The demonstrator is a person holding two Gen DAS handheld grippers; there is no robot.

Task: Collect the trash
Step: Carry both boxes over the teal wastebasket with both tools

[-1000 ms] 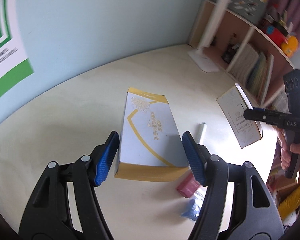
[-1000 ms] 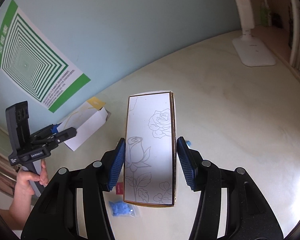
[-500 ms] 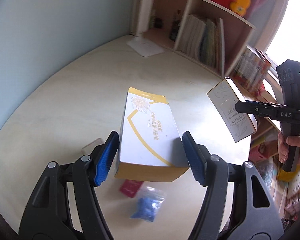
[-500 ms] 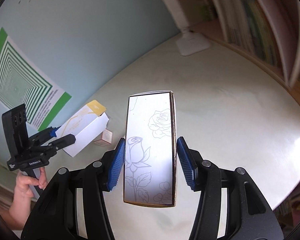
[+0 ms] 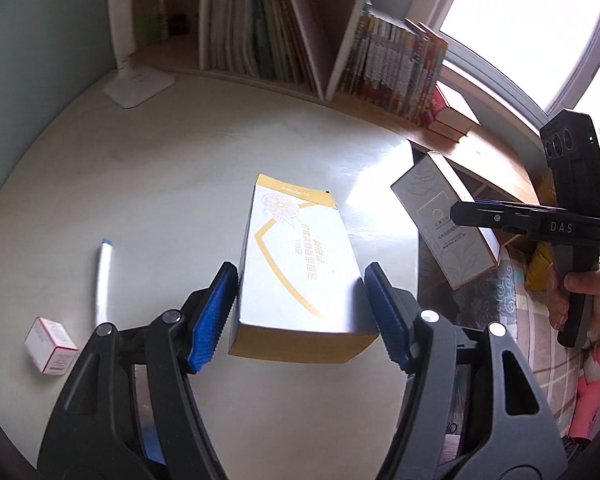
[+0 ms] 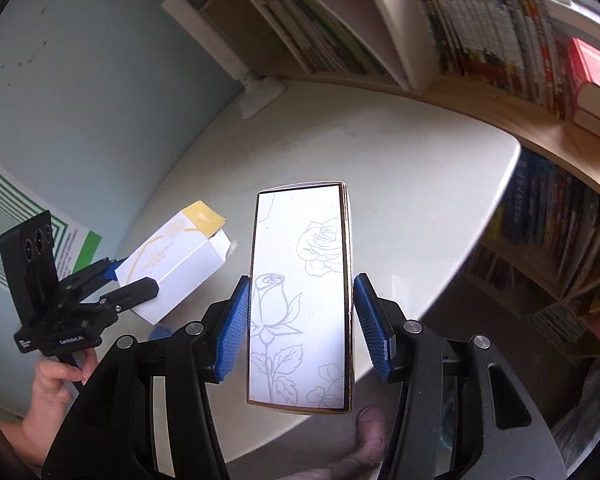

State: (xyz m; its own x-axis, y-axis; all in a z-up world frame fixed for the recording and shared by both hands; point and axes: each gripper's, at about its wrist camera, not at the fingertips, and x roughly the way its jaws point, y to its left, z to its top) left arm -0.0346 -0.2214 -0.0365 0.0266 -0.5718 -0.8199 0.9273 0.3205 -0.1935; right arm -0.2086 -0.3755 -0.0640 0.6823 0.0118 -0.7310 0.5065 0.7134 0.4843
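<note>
Above table (image 5: 148,184): yellow box (image 5: 300,268) in left gripper (image 5: 302,318)

The left gripper (image 5: 300,316) is raised, its blue pads (image 5: 214,318) pressed against the sides of a box (image 5: 296,268). The right gripper (image 6: 300,328) is also raised, clamping a rose box (image 6: 300,300) between its pads. In each wrist view the other gripper shows off to the side, a hand (image 5: 592,300) wrapped round its handle.
</note>
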